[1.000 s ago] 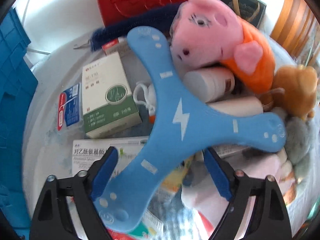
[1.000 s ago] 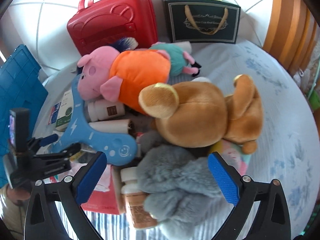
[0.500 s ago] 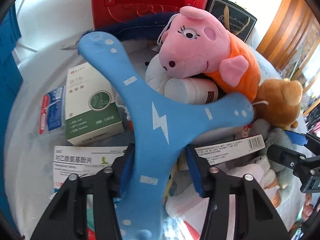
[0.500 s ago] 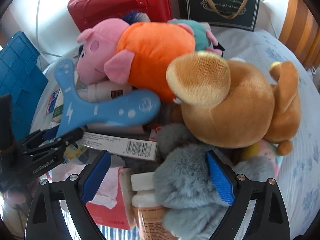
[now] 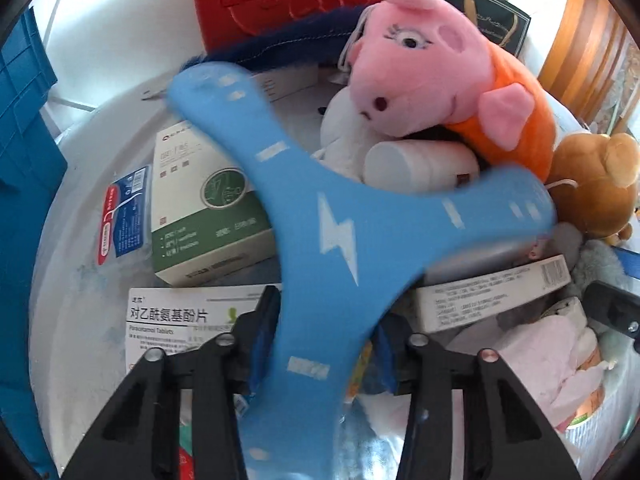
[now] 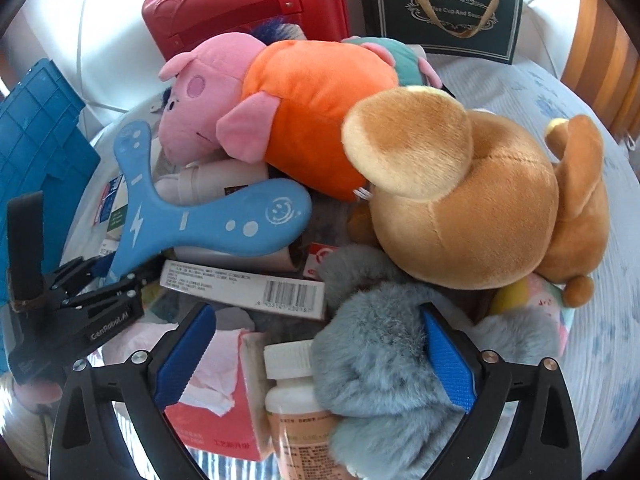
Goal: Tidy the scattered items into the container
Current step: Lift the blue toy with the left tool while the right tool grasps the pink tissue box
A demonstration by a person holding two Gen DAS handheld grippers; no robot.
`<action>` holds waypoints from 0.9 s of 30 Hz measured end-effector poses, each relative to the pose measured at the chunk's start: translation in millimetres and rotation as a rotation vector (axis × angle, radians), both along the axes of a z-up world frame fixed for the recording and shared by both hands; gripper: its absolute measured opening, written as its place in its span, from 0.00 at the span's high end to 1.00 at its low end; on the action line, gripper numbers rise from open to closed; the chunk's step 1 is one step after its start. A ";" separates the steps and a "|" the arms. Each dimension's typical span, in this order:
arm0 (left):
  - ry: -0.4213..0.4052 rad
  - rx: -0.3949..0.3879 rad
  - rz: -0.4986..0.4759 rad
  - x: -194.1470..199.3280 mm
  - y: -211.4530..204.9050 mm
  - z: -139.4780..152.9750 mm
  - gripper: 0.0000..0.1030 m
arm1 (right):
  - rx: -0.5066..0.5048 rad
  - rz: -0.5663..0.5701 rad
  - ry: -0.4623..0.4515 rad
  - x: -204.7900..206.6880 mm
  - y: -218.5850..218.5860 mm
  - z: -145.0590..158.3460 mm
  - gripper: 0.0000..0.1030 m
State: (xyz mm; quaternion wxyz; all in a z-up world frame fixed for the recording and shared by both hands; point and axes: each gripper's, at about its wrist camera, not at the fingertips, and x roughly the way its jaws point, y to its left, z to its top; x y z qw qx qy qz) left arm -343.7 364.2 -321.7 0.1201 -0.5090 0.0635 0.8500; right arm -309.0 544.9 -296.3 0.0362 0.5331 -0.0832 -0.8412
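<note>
My left gripper [image 5: 320, 344] is shut on one arm of a blue three-armed boomerang [image 5: 332, 220] and holds it tilted above the pile; it also shows in the right wrist view [image 6: 200, 216], with the left gripper [image 6: 116, 276] at its lower arm. My right gripper [image 6: 316, 360] is open, its pads on either side of a grey furry toy [image 6: 384, 352] and a white-capped bottle [image 6: 292, 392]. A pink pig plush [image 5: 440, 76] in orange and a brown bear plush [image 6: 472, 200] lie on the pile.
A red case [image 6: 248, 4] and a dark gift bag [image 6: 440, 8] stand at the back. A blue crate [image 5: 24, 160] is at the left. Medicine boxes [image 5: 208, 200], a white bottle [image 5: 420, 164] and a barcoded box [image 6: 248, 288] lie on the white cloth.
My left gripper closed on the boomerang's arm and lifted it off the pile, swinging it. My right gripper moved forward and down over the grey toy, still open.
</note>
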 end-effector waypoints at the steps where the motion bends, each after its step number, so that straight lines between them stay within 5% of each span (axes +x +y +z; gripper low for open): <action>1: 0.009 -0.005 0.008 3.9 -0.8 2.9 0.64 | 0.005 0.007 0.003 -0.1 -2.2 0.5 0.03; 4: 0.067 -0.037 0.044 19.3 -6.5 16.5 0.66 | 0.013 0.040 0.021 1.5 -11.0 4.3 0.04; 8: 0.118 -0.065 0.093 39.6 -15.2 31.3 0.68 | -0.003 0.087 0.046 8.4 -24.1 13.2 0.23; 17: 0.095 -0.140 0.168 78.2 -49.3 25.3 0.68 | -0.026 0.197 0.021 37.3 -64.0 13.3 0.24; 19: 0.081 -0.143 0.182 83.6 -58.8 19.9 0.68 | -0.024 0.207 0.005 43.4 -73.2 8.0 0.21; 23: 0.035 -0.105 0.205 88.2 -69.4 9.5 0.67 | -0.019 0.210 -0.018 53.9 -88.8 -6.9 0.00; 27: 0.026 -0.105 0.193 88.5 -68.1 -0.5 0.48 | 0.053 0.179 0.024 62.4 -99.4 -14.0 0.00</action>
